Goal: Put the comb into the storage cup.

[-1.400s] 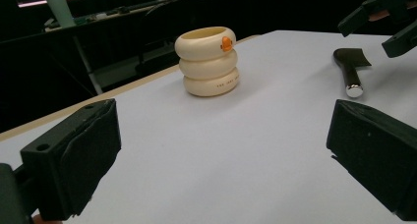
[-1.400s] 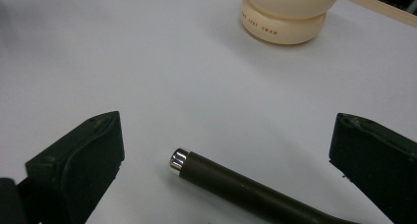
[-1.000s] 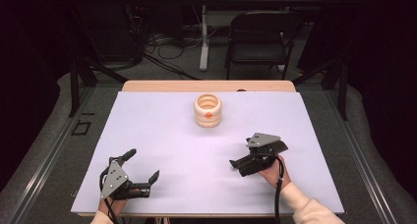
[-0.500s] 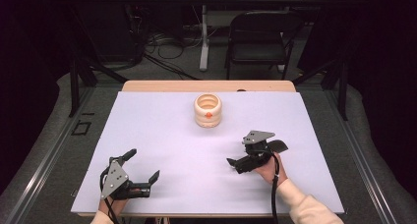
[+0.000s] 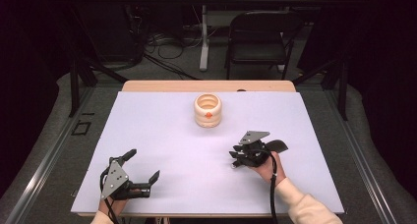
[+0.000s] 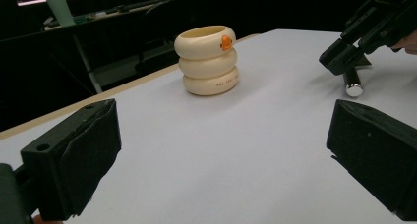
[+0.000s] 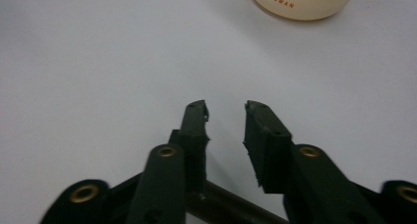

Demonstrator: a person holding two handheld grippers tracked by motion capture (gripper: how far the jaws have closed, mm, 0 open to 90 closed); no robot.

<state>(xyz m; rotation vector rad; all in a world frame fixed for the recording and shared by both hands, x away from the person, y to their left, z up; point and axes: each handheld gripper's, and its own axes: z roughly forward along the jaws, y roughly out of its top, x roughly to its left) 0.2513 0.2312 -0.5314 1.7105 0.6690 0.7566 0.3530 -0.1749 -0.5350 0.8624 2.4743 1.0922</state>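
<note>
The right gripper point(image 5: 236, 161) hung low over the white table point(image 5: 162, 135), right of the middle, with its tips pointed left and slightly down. Its jaws stood a little apart, with a narrow gap between them and nothing held in that gap. In the right gripper view a dark rod point(image 7: 236, 204) lay across under the jaws, close to their base, on the table. From the left gripper view the same rod point(image 6: 352, 82) showed as a short dark cylinder with a shiny metal end, lying flat on the table right below the right gripper's tips. I could not tell whether the tips touched it.

The left gripper point(image 5: 143, 170) sat near the front left corner of the table, with its jaws spread wide and empty, facing across toward the middle. Its two black pads point(image 6: 74, 155) framed the scene in its own view, well apart from everything.

A cream holder point(image 5: 208, 110), shaped like three stacked rings with a small orange dot on the top ring, stood upright toward the far edge, centred. It was open at the top. It was well apart from both grippers and from the rod. A line of small print ran round its lowest ring.
</note>
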